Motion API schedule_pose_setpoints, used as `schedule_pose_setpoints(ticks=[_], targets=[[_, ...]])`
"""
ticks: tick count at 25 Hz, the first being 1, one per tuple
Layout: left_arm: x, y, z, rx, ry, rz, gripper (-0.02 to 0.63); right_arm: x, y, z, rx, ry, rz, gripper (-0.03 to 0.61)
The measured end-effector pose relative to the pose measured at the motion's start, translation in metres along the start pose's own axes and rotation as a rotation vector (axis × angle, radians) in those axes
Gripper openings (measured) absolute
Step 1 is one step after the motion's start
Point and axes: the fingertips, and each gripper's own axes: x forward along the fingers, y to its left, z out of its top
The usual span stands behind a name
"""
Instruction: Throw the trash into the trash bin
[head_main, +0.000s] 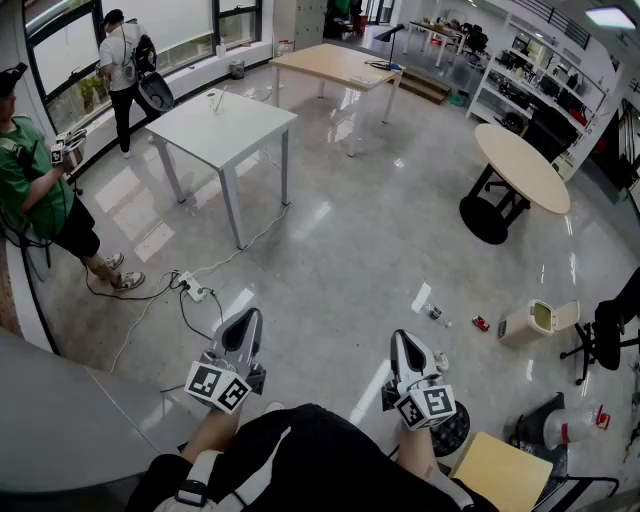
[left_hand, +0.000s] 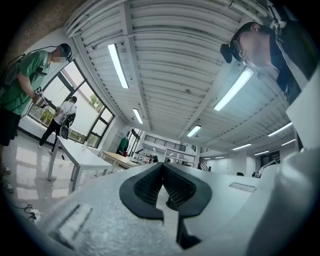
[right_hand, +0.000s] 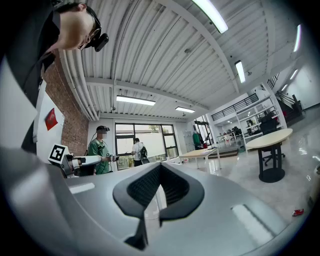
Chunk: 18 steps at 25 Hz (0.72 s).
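Your left tool (head_main: 247, 320) and right tool (head_main: 403, 342) are both closed and empty. Step toward two o'clock, where the trash (head_main: 435, 314) lies on the floor near the white trash bin (head_main: 527, 322). Open the right tool before reaching down.

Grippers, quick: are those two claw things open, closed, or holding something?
Left gripper: fingers closed, empty.
Right gripper: fingers closed, empty.
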Motion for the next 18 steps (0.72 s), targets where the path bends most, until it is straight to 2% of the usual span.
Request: schedule_pose_setpoints(ticks=[9,18], targets=[[-0.007,0.016,-0.010,0.002,0.040,-0.001,0.000,0.017,0.011,-0.007,-0.033,0.027,-0.002,0.005],[-0.006,0.030,-0.004,-0.014,0.032,-0.063,0.000,0.030,0.028,-0.006,-0.016,0.036,-0.026,0.005]])
